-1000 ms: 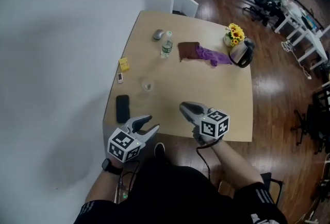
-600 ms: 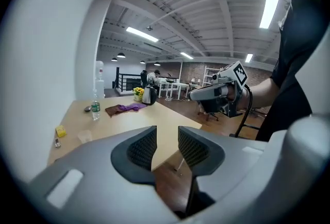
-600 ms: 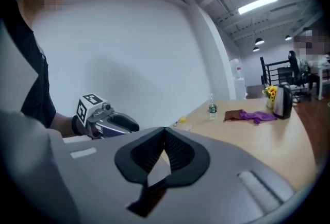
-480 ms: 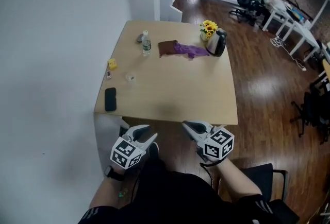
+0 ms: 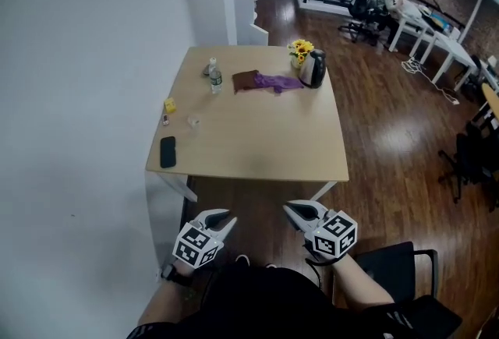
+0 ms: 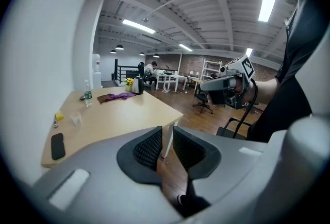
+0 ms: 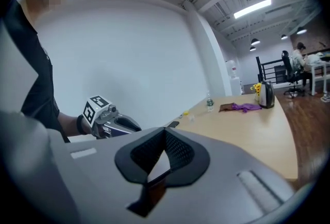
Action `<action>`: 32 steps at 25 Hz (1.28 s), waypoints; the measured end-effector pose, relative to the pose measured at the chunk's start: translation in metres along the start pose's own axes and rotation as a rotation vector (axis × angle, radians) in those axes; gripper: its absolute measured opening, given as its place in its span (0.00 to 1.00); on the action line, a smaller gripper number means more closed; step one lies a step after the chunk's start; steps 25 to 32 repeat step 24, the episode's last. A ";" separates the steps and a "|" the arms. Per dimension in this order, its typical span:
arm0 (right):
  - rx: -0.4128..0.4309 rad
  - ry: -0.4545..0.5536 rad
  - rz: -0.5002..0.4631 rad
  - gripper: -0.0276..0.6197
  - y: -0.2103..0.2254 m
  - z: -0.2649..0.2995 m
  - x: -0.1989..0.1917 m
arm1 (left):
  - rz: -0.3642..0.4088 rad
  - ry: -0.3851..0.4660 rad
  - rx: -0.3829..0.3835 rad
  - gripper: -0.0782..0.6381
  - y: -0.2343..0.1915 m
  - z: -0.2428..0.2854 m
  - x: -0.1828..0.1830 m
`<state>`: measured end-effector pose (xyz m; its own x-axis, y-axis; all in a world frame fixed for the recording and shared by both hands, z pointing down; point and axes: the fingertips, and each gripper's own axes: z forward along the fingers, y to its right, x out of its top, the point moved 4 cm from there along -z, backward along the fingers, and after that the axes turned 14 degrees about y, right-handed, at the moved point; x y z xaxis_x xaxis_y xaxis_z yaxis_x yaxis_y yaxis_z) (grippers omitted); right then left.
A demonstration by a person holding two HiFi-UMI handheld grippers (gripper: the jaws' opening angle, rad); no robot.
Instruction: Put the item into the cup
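Observation:
A small clear cup (image 5: 192, 122) stands near the left edge of the wooden table (image 5: 257, 143). A yellow item (image 5: 169, 104) and a tiny item (image 5: 165, 120) lie just beyond it. Both grippers hover over the floor, short of the table's near edge and far from the cup. My left gripper (image 5: 222, 219) is closing, with a narrow gap left between its pads (image 6: 149, 147) and nothing in it. My right gripper (image 5: 295, 209) is shut and empty; its pads (image 7: 172, 148) meet. The left gripper view shows the cup (image 6: 76, 119) on the table.
A black phone (image 5: 168, 151) lies at the table's near left. At the far end are a water bottle (image 5: 215, 81), a brown cloth (image 5: 244, 79), a purple cloth (image 5: 279, 82), a kettle (image 5: 313, 68) and sunflowers (image 5: 299, 50). A white wall runs along the left.
The view has pulled back from the table, and both grippers have come off its near edge to hang over the floor. The left jaws have narrowed; the right jaws have shut.

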<state>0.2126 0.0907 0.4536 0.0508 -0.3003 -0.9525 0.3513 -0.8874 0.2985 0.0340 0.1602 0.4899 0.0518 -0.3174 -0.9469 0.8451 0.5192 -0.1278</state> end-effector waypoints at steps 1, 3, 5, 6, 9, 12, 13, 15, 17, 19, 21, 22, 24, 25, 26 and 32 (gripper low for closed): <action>-0.006 0.005 0.001 0.05 -0.003 -0.003 -0.001 | 0.010 -0.006 -0.006 0.19 0.001 -0.002 0.000; -0.017 0.017 0.003 0.05 -0.010 -0.007 -0.002 | 0.042 -0.016 -0.021 0.11 0.001 -0.005 0.002; -0.025 0.027 0.010 0.05 -0.018 -0.006 -0.003 | 0.064 -0.012 -0.040 0.10 0.001 -0.009 0.006; -0.024 0.031 0.013 0.05 -0.023 -0.004 -0.003 | 0.071 -0.006 -0.053 0.11 0.001 -0.011 0.008; -0.015 0.030 -0.003 0.05 -0.036 0.005 -0.005 | 0.100 -0.004 -0.100 0.21 0.003 -0.018 0.009; -0.019 0.037 -0.004 0.05 -0.045 0.013 -0.004 | 0.091 -0.001 -0.132 0.27 0.005 -0.025 0.007; -0.022 0.043 -0.001 0.05 -0.048 0.014 -0.002 | 0.081 -0.001 -0.140 0.29 0.005 -0.027 0.007; -0.032 0.048 0.000 0.05 -0.053 0.015 -0.001 | 0.060 0.003 -0.158 0.31 0.006 -0.030 0.008; -0.037 0.040 -0.012 0.05 -0.055 0.014 -0.003 | 0.043 0.021 -0.177 0.32 0.007 -0.032 0.012; -0.039 0.034 -0.016 0.05 -0.057 0.013 -0.005 | 0.048 0.037 -0.192 0.32 0.008 -0.034 0.014; -0.043 0.038 -0.005 0.05 -0.059 0.012 -0.004 | 0.060 0.043 -0.209 0.31 0.010 -0.037 0.015; -0.045 0.042 0.001 0.05 -0.060 0.012 -0.004 | 0.065 0.042 -0.218 0.31 0.011 -0.038 0.015; -0.050 0.049 0.011 0.05 -0.062 0.011 -0.002 | 0.075 0.036 -0.236 0.30 0.013 -0.041 0.014; -0.050 0.049 0.011 0.05 -0.062 0.011 -0.002 | 0.075 0.036 -0.236 0.30 0.013 -0.041 0.014; -0.050 0.049 0.011 0.05 -0.062 0.011 -0.002 | 0.075 0.036 -0.236 0.30 0.013 -0.041 0.014; -0.050 0.049 0.011 0.05 -0.062 0.011 -0.002 | 0.075 0.036 -0.236 0.30 0.013 -0.041 0.014</action>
